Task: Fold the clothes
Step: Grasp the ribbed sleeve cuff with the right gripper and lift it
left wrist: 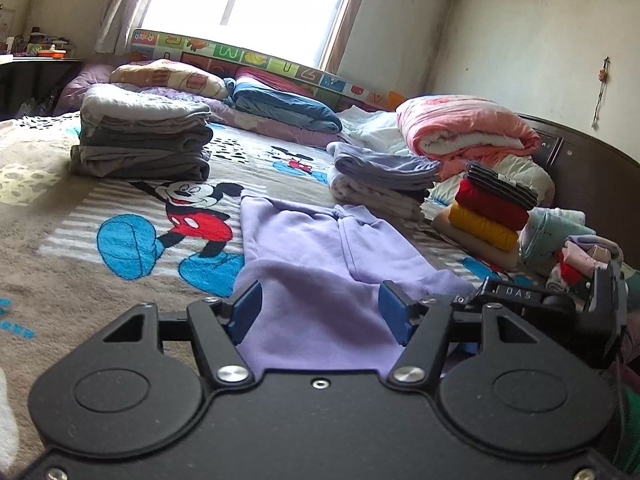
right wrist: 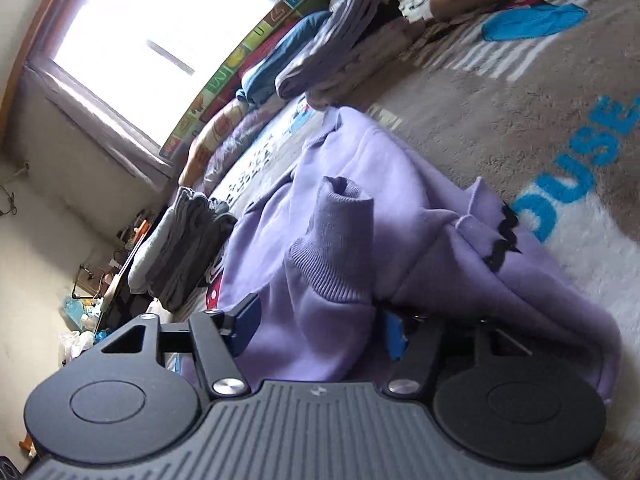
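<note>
**Now, a lilac sweatshirt half folded on the bed**

Carefully square the sweatshirt (left wrist: 320,248) on the Mickey blanket (left wrist: 120,280) before closing. Your left gripper (left wrist: 320,312) hovers wide open over its near hem, holding nothing. Your right gripper (right wrist: 320,320) gapes around the ribbed cuff (right wrist: 340,240), cloth between the jaws, not yet pinched.

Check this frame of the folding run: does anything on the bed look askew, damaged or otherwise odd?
Nothing looks damaged or spilled. The lavender sweatshirt is half-folded, and in the right wrist view its ribbed cuff stands bunched up beside the open right gripper. The colourful stack leans. The left gripper is open over the fabric.
</note>
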